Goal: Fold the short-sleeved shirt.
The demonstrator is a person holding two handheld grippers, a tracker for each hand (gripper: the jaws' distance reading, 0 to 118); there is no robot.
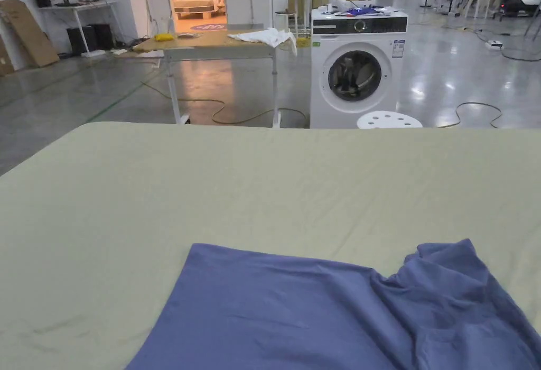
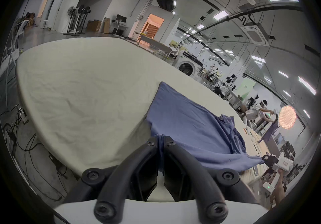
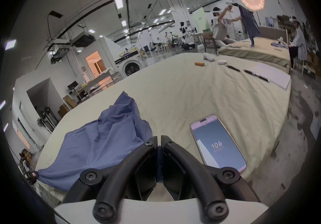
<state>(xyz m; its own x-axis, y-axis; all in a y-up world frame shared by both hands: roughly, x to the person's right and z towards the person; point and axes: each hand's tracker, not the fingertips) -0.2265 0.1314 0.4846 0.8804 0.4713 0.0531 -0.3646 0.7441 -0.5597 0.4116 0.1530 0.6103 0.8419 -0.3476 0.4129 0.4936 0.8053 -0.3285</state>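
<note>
Left gripper (image 2: 160,140) and right gripper (image 3: 159,140), jaws clamped on near corners of blue shirt (image 1: 296,313); we hold it taut to flatten it on bed (image 1: 264,186).

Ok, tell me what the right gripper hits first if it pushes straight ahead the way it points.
The right gripper, jaws shut on the blue shirt, would first push into the shirt's bunched folds, then the bare sheet. The phone seems to lie off to one side, though depth is unclear.
</note>
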